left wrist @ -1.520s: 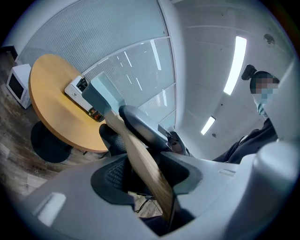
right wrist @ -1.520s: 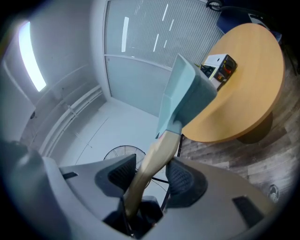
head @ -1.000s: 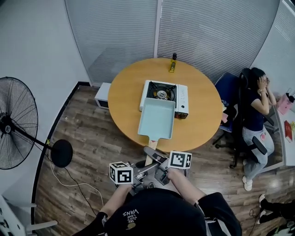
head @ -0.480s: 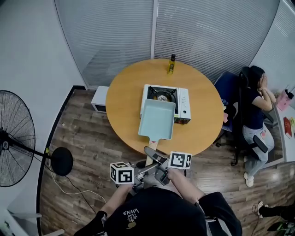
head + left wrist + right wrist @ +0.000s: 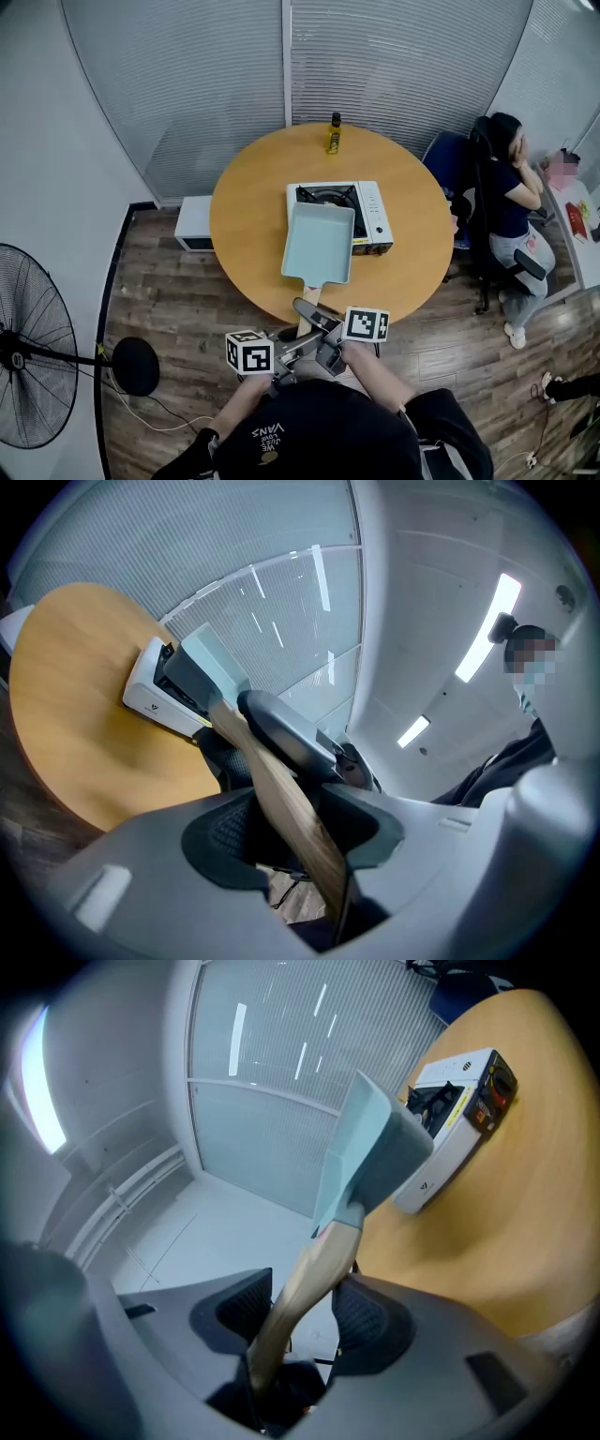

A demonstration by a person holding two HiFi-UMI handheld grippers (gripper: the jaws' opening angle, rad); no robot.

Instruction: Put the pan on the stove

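Observation:
A light blue rectangular pan with a wooden handle hangs over the round wooden table. Its far end overlaps the front left of the white portable stove. My left gripper and right gripper are both shut on the handle, one behind the other, just off the table's near edge. In the left gripper view the handle runs between the jaws of that gripper toward the pan and stove. The right gripper clamps the handle below the pan; the stove lies beyond.
A yellow bottle stands at the table's far edge. A person sits on a chair at the right of the table. A white box sits on the floor at the left, a standing fan further left. Blinds close the back.
The room has slid across the head view: fan down-left, bottle and stove slightly left. Both grippers keep their hold on the handle, and the pan stays over the stove's front left.

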